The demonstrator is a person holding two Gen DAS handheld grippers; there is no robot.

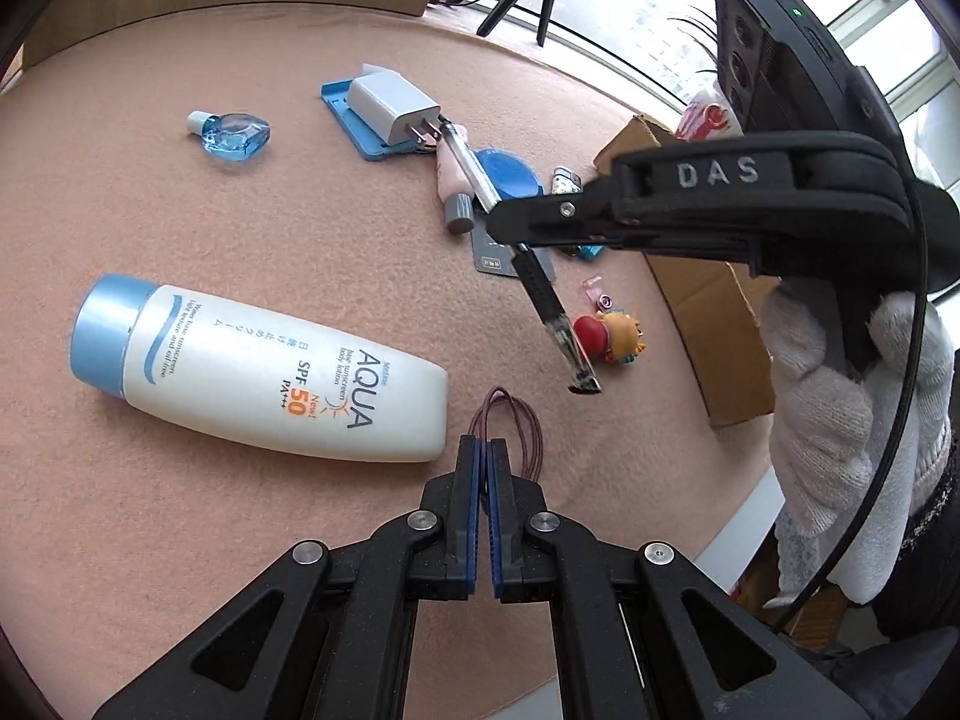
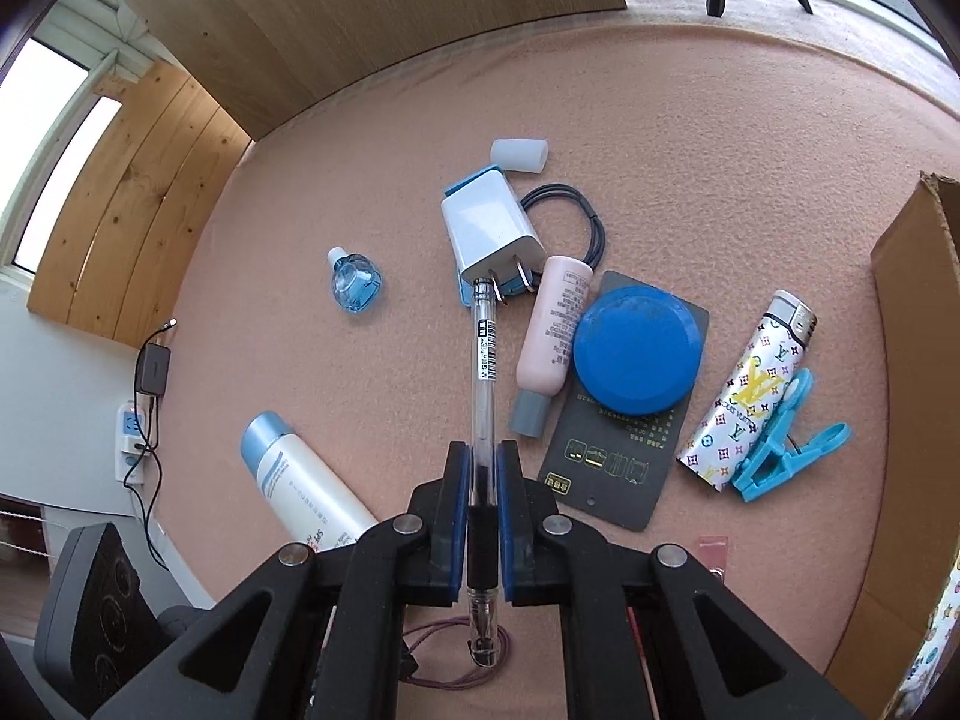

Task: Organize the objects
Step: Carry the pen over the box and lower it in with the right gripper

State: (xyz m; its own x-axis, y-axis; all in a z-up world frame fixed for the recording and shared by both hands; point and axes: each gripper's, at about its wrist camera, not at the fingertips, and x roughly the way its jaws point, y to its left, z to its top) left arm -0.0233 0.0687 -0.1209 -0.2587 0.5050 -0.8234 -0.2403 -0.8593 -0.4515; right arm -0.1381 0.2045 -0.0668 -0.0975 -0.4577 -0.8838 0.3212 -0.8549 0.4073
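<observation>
My right gripper [image 2: 483, 462] is shut on a clear pen [image 2: 483, 360] and holds it above the pink mat; in the left wrist view the right gripper [image 1: 510, 228] clamps the pen [image 1: 543, 294] at mid-length. My left gripper [image 1: 485, 450] is shut on a dark red hair tie [image 1: 510, 420], which also shows in the right wrist view [image 2: 456, 654]. A white sunscreen bottle [image 1: 258, 366] with a blue cap lies left of it. A white charger [image 2: 492, 234], a pink tube [image 2: 549, 330], a blue round lid [image 2: 636, 354] and a small blue bottle [image 2: 355, 281] lie farther out.
A cardboard box [image 2: 912, 324] stands at the right, also in the left wrist view [image 1: 708, 300]. A patterned lighter [image 2: 750, 396], a blue clip [image 2: 786, 444], a dark card [image 2: 612, 468], a coiled cable [image 2: 570, 210] and a figurine keychain [image 1: 612, 336] lie on the mat.
</observation>
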